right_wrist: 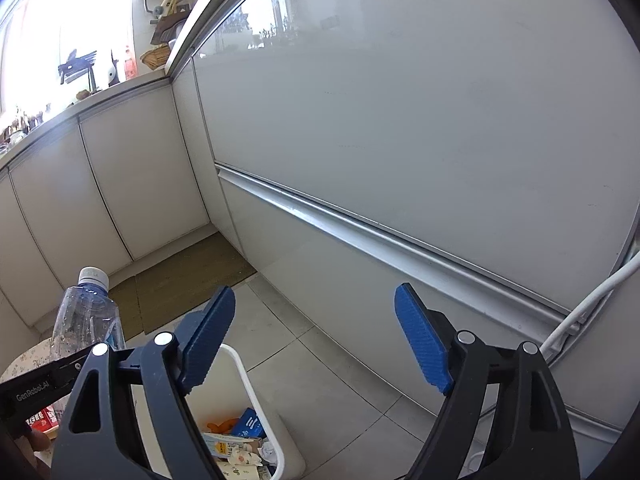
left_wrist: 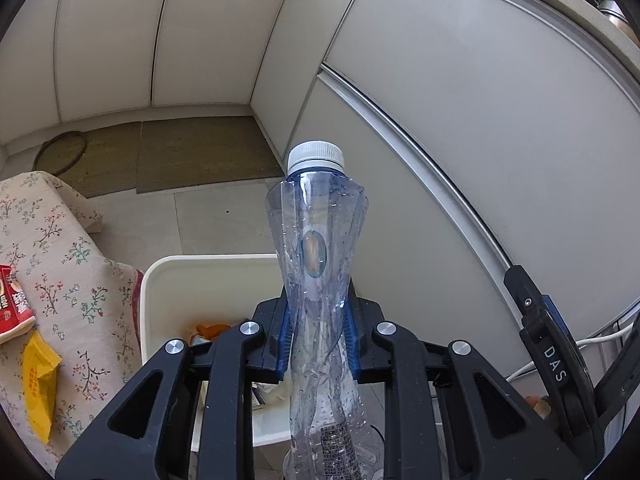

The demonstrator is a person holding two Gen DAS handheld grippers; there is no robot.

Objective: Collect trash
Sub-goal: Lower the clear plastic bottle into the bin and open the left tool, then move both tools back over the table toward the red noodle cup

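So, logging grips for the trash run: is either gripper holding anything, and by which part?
The left gripper pinches the crumpled clear plastic bottle with a white cap at its squeezed middle. The right gripper holds nothing.

"DAS" in white letters on the black right tool [left_wrist: 554, 360], "GenRobot.AI" printed on the black left tool [right_wrist: 34, 392], other print unreadable

A home kitchen: pale cabinet doors [right_wrist: 108, 184] run under a bench [right_wrist: 120, 86] crowded with utensils and a woven basket by a bright window, a brown mat [left_wrist: 192, 152] lies on the grey tiled floor [right_wrist: 320, 360], and a floral cloth [left_wrist: 60, 264] covers furniture nearby.
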